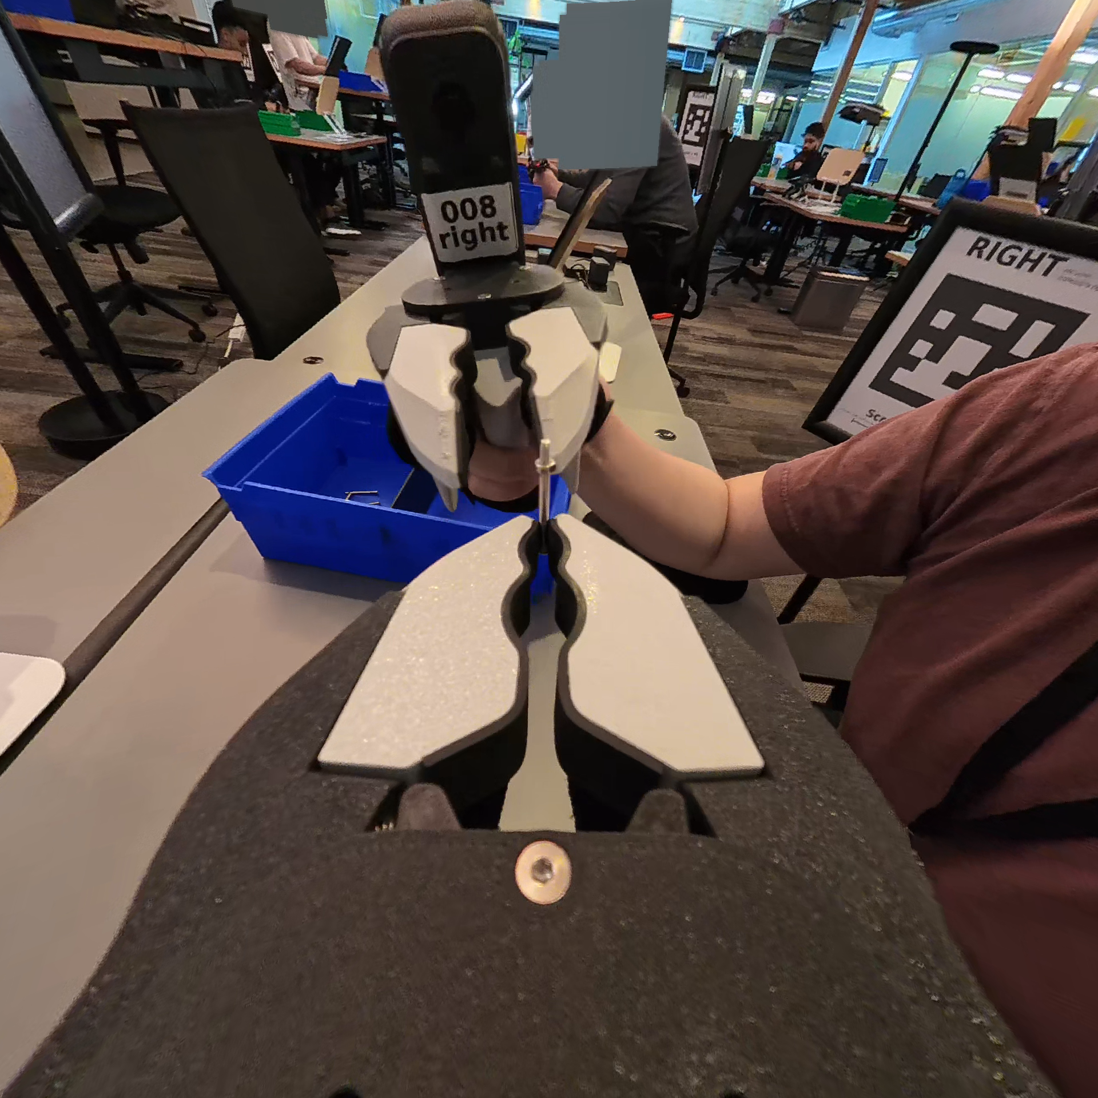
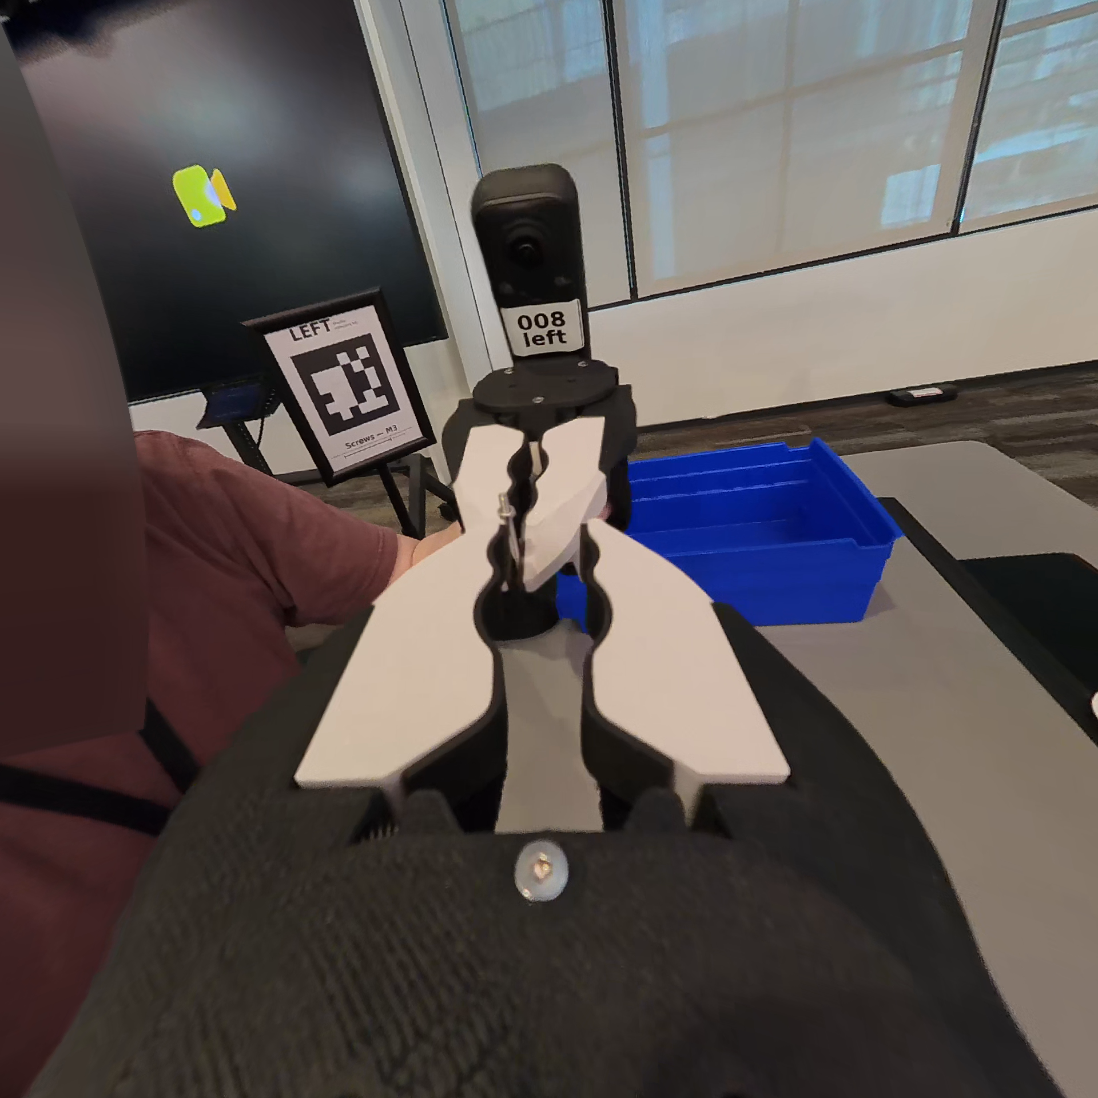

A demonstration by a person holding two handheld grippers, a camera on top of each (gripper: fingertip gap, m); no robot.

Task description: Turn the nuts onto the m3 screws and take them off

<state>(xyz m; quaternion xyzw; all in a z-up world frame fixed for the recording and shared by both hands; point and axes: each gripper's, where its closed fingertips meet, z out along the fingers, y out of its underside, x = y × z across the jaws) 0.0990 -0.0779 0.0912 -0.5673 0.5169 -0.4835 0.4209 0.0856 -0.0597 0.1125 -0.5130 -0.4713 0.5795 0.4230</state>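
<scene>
Left gripper [image 1: 542, 526] clenched on m3 screw [image 1: 543, 487], shaft upright, nut [image 1: 543, 465] sitting near its top. Right gripper [image 1: 512, 496] facing it, fingers apart, straddling nut, nothing pinched yet. My call: close squarely on nut flats, turn about shaft axis, keep screw from tilting. Beyond: blue bin [image 1: 309, 523] on grey table [image 1: 119, 594], few small metal pieces [image 1: 359, 494] inside, too small to identify.

Your left gripper [image 1: 542, 529] has its two fingers pressed nearly together at the tips. Your right gripper [image 2: 538, 538] faces it, fingers parted, tips just beside the left ones. Your bare right forearm [image 1: 671, 511] reaches in from the side.
</scene>
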